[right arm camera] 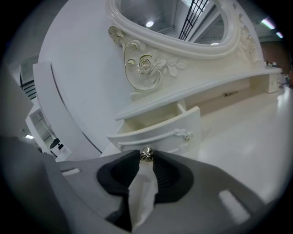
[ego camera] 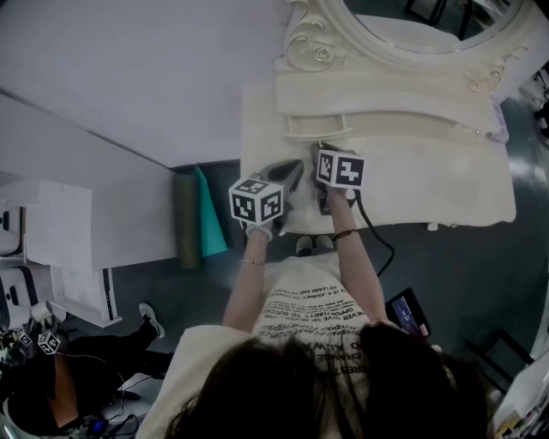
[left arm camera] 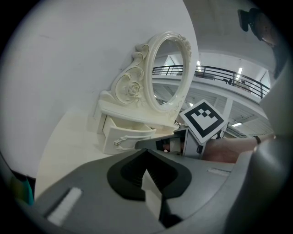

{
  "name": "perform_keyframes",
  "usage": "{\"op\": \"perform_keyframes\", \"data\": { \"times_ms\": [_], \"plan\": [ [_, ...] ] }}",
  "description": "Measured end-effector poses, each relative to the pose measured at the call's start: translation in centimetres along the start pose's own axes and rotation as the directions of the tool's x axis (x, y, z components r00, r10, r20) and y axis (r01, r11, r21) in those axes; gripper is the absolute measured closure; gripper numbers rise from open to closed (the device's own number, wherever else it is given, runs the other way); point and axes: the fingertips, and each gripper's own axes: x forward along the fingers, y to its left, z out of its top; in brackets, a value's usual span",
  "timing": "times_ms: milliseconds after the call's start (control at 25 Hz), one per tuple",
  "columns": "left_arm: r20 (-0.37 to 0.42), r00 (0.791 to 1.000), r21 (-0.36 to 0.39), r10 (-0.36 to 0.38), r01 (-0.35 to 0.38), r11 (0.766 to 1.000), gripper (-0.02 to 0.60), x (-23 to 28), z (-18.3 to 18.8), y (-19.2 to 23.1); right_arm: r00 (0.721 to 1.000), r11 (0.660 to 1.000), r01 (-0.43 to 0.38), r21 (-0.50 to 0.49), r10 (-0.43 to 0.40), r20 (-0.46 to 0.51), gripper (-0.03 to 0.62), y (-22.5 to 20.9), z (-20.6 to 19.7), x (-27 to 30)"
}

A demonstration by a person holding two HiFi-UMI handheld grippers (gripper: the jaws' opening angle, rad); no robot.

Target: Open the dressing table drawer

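Dressing table (ego camera: pixel 446 184): cream-white, with a smooth glossy top and a rounded front edge. The oval mirror (right arm camera: pixel 183 13) sits in a carved frame (right arm camera: pixel 147 67) of scrolls and a rose, picked out in faint gilt lines. A raised shelf runs under the mirror. The drawer (right arm camera: pixel 158 133) is in the shelf's left end (left as the head view has it). It is pulled partway out, so its pale inside shows. Drawer front: bowed and white, with a raised ribbon-like moulding across it and a small round metal knob (right arm camera: pixel 146 154) at its middle.

Right gripper (right arm camera: pixel 146 158): grey body with dark ribbed pads. The jaws stand narrowly apart and are clamped on the knob, one pad on either side.

Left gripper (left arm camera: pixel 147 152): same build, jaw tips together with nothing between them. It is over the table top just beside the right gripper and clear of the drawer (whether it touches the top cannot be told).
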Motion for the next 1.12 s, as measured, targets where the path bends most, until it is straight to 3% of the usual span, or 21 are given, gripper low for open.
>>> {"op": "perform_keyframes", "data": {
  "times_ms": [1120],
  "plan": [
    [-0.002,1.000,-0.007,-0.007,0.007,1.000,0.584,-0.55,-0.32,-0.46,0.999,1.000,-0.018,0.005,0.017,0.030,0.493,0.45,-0.38,-0.55]
  ]
}}
